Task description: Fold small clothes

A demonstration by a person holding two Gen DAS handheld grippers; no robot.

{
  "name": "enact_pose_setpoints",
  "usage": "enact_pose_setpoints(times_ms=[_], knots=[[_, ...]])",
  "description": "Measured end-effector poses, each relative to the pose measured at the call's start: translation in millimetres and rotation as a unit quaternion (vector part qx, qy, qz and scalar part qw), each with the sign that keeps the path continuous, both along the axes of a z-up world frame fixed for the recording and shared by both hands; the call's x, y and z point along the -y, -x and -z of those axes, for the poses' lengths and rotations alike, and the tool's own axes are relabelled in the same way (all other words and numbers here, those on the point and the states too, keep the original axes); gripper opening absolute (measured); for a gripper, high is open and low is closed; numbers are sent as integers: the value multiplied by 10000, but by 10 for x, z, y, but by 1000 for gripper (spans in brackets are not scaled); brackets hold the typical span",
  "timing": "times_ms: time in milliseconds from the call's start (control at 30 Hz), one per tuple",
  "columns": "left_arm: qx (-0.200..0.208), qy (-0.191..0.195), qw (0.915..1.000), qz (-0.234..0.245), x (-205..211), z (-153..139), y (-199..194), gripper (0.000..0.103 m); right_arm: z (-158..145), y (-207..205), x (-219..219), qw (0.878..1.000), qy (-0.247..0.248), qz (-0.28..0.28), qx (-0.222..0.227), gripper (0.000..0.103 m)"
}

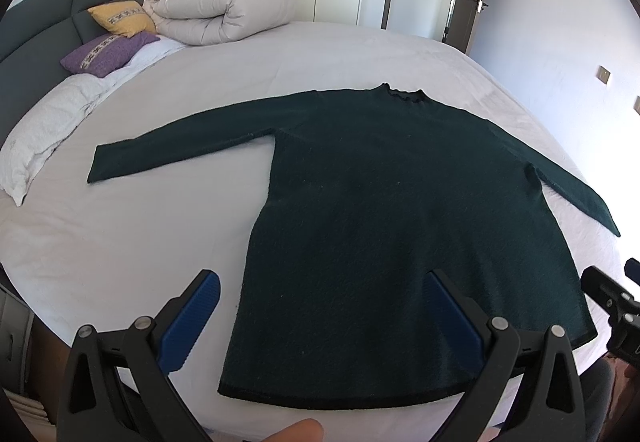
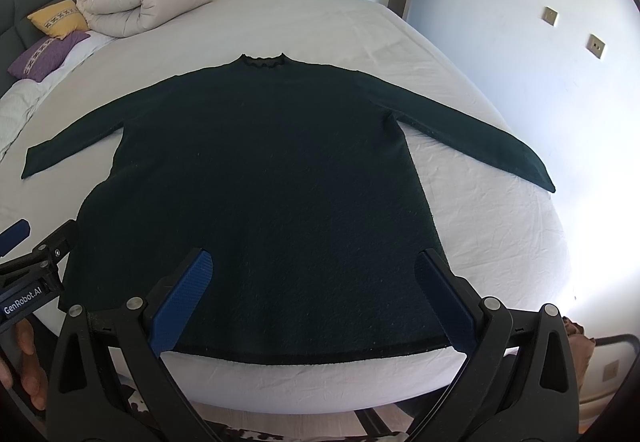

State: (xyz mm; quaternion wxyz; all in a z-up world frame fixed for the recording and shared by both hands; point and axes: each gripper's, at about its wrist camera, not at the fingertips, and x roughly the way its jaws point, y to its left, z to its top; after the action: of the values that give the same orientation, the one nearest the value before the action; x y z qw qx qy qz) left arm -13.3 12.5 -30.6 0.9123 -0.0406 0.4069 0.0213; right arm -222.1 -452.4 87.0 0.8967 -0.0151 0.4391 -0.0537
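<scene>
The dark green sweater lies flat on the bed, face up or down I cannot tell, with its collar away from me, both sleeves spread out to the sides and its hem near the bed's edge closest to me. My left gripper hangs above the hem's left corner with its jaws wide apart, holding nothing; my right gripper hangs above the hem's right half, jaws also wide apart and empty. Neither touches the cloth yet, as far as I can judge, so no fold has begun.

What could go wrong from here: the knit looks thick and fuzzy, so if I pinch too shallow I may catch only the top layer and the back layer will stay behind and bunch. If I pinch too deep I may grab the white sheet with it and drag that up. The left sleeve and right sleeve are long; lifted from 1 point they may droop and twist. The hem sits close to the bed's edge, so a pull toward me could slide the sweater off.

No containers are in view; only a rolled duvet and 2 cushions, yellow and purple, lie at the headboard, well apart from the sweater
</scene>
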Motion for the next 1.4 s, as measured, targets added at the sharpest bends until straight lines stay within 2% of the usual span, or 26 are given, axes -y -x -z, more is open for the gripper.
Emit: enact_pose_setpoints(times_ms=[67,133,267,300,400,433,533,567,600,633,667,733,833,900,967,1100,1167,1233,1267,1367,1400], knots=[[71,-108,9999,56,43,13,6,103,17,-6,16,10000,-65,26,19,103],[40,-152,9998,127,71,41,-17,103,31,-12,112,9993,-350,66,73,103],[-178,256,9991,282,51,113,-145,103,27,-22,526,9922,-1173,163,393,103],[-204,362,9987,312,48,128,-178,103,28,-22,786,9855,-1548,310,619,103],[-416,763,9946,565,74,212,-353,103,91,-42,1412,9661,-2249,815,965,103],[-477,831,9936,606,92,237,-399,103,166,-64,1786,9515,-2613,1187,1109,103],[-405,882,9934,615,181,291,-526,103,402,-117,2550,9121,-3416,1880,1268,103],[-506,880,9928,632,223,323,-589,103,535,-129,2872,8886,-3798,2181,1361,102],[-723,968,9904,669,264,375,-679,103,625,-144,3077,8734,-4008,2388,1394,99],[-883,1109,9878,652,273,415,-748,103,753,-165,3326,8525,-4273,2656,1418,98],[-991,1251,9856,560,272,454,-820,103,868,-200,3523,8352,-4497,2824,1433,94],[-1044,1269,9856,407,299,481,-950,103,1081,-302,3834,8101,-4787,3092,1373,86],[-977,1434,9827,641,413,479,-1175,103,1359,-478,4165,7883,-4957,3454,1161,71],[-967,1542,9803,764,482,475,-1290,101,1475,-578,4358,7705,-5130,3589,1194,50],[-949,1725,9764,893,537,476,-1402,99,1543,-687,4512,7548,-5291,3650,1307,44],[-986,2031,9688,1020,606,515,-1583,97,1643,-861,4712,7325,-5461,3775,1506,35],[-988,2082,9671,1079,632,536,-1638,96,1694,-877,4783,7120,-5611,3858,1714,35],[-1046,2072,9659,1142,671,581,-1702,90,1710,-896,4819,7076,-5600,3900,1831,35],[-1080,2092,9648,1170,676,600,-1724,86,1710,-916,4834,7109,-5538,3907,1878,35],[-1196,2157,9611,1242,686,663,-1824,77,1652,-999,4857,7264,-5321,3918,1888,31],[-1215,2189,9599,1260,688,680,-1863,76,1629,-1046,4874,7353,-5198,3925,1872,29]])
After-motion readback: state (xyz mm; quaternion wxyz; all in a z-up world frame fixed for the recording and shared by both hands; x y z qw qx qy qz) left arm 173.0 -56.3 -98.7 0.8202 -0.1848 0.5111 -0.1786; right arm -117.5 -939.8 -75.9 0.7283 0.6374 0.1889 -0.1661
